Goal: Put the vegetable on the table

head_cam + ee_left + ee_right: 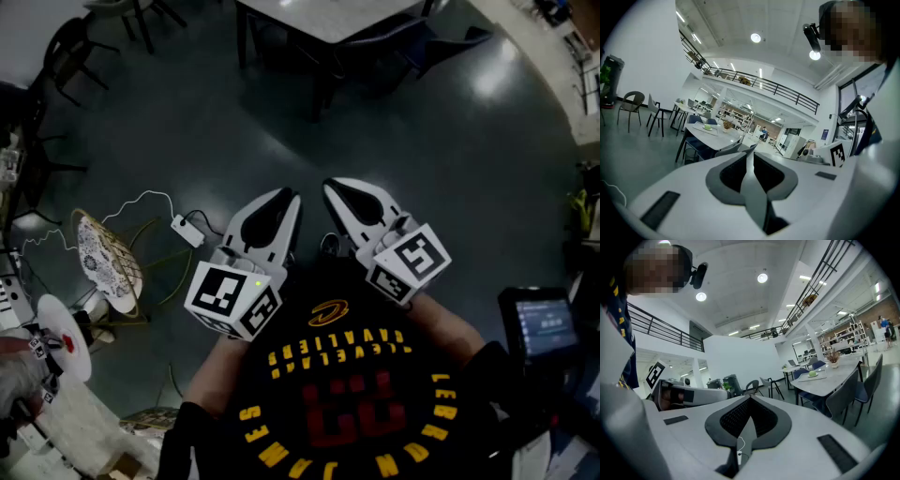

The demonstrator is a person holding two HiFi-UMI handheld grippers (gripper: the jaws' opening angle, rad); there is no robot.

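A small round green vegetable point(813, 373) lies on a white tray on a long grey table point(839, 377) far ahead of me. The left gripper view shows the same green vegetable point(708, 127) on that table point(717, 137), beside a potted plant point(726, 125). In the head view both grippers are held close to the person's chest, side by side, pointing away. My left gripper point(289, 199) is shut with nothing in it. My right gripper point(330, 186) is also shut and holds nothing. Each gripper view shows its own jaws pressed together.
Dark chairs point(843, 397) stand round the table, and more chairs point(633, 105) along the left wall. A small patterned round stand point(108, 258) and a white cable point(141, 202) are on the floor at the left. A screen point(544, 323) stands at the right.
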